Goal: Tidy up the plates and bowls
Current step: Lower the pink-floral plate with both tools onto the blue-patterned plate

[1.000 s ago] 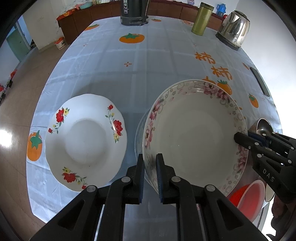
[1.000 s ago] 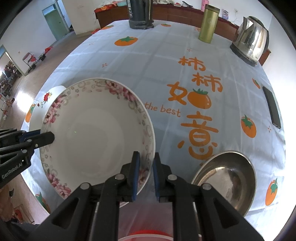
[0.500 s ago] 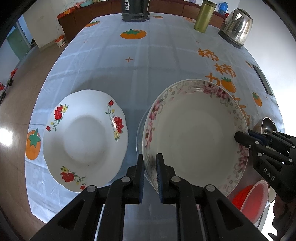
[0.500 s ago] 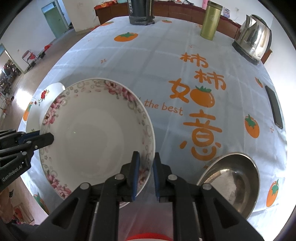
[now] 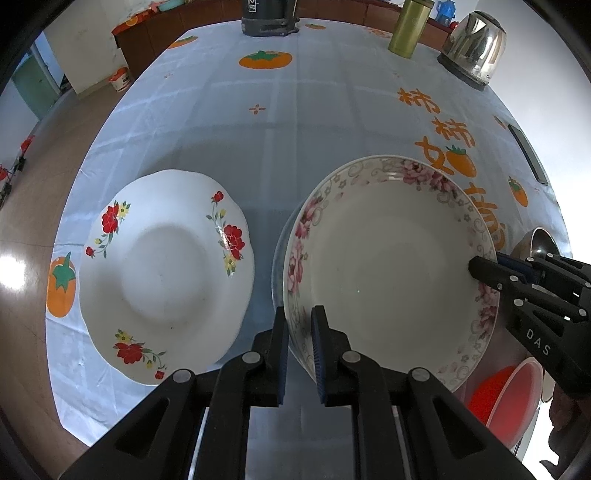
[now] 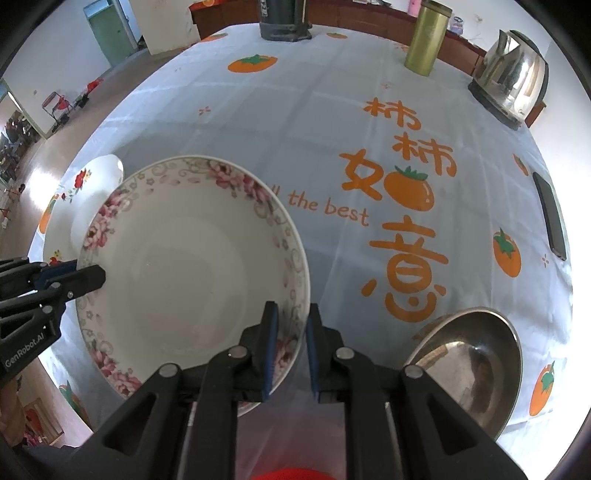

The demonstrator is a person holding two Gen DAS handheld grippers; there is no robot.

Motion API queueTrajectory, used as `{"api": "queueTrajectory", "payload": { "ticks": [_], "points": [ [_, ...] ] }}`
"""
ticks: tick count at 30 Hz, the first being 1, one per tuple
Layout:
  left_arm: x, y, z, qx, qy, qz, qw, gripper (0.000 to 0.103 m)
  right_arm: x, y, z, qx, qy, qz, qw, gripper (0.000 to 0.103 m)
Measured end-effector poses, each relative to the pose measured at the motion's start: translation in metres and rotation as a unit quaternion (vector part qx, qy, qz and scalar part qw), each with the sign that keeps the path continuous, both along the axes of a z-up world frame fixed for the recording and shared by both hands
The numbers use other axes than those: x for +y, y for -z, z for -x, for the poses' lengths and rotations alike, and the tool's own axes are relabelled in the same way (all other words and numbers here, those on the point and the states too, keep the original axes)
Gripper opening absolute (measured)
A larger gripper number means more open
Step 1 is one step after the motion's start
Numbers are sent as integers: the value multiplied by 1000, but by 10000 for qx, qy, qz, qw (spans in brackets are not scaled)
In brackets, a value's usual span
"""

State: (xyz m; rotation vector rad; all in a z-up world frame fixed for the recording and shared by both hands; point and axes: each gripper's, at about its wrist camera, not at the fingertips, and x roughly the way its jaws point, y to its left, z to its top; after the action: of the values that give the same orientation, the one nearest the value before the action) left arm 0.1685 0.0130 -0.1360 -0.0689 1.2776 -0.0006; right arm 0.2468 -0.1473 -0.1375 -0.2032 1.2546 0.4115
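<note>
A white bowl with a pink flower rim (image 5: pixel 391 266) is held above the table by both grippers; it also shows in the right wrist view (image 6: pixel 192 266). My left gripper (image 5: pixel 298 321) is shut on its left rim. My right gripper (image 6: pixel 289 319) is shut on its right rim and shows from the side in the left wrist view (image 5: pixel 480 267). A white plate with red flowers (image 5: pixel 162 273) lies on the table to the left; its edge shows in the right wrist view (image 6: pixel 85 184). A clear glass bowl rim (image 5: pixel 277 251) peeks from under the held bowl.
A steel bowl (image 6: pixel 469 365) sits at the front right and a red plastic bowl (image 5: pixel 506 398) near the front edge. A green tumbler (image 6: pixel 426 38), a kettle (image 6: pixel 513 77), a dark appliance (image 6: pixel 284 18) stand at the back; a phone (image 6: pixel 550 218) lies at the right.
Both grippers have lifted the pink-rimmed bowl a little higher; the table and the red-flower plate have sunk away in view. Both grips are unchanged.
</note>
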Motion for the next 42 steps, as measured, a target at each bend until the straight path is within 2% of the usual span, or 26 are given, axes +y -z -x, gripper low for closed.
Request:
{"api": "queueTrajectory", "payload": {
  "ticks": [42],
  "points": [
    [3,7,-10,28,-61,-7,10000,13,3,6,-3,65,-10,37,10000,15]
  ]
}}
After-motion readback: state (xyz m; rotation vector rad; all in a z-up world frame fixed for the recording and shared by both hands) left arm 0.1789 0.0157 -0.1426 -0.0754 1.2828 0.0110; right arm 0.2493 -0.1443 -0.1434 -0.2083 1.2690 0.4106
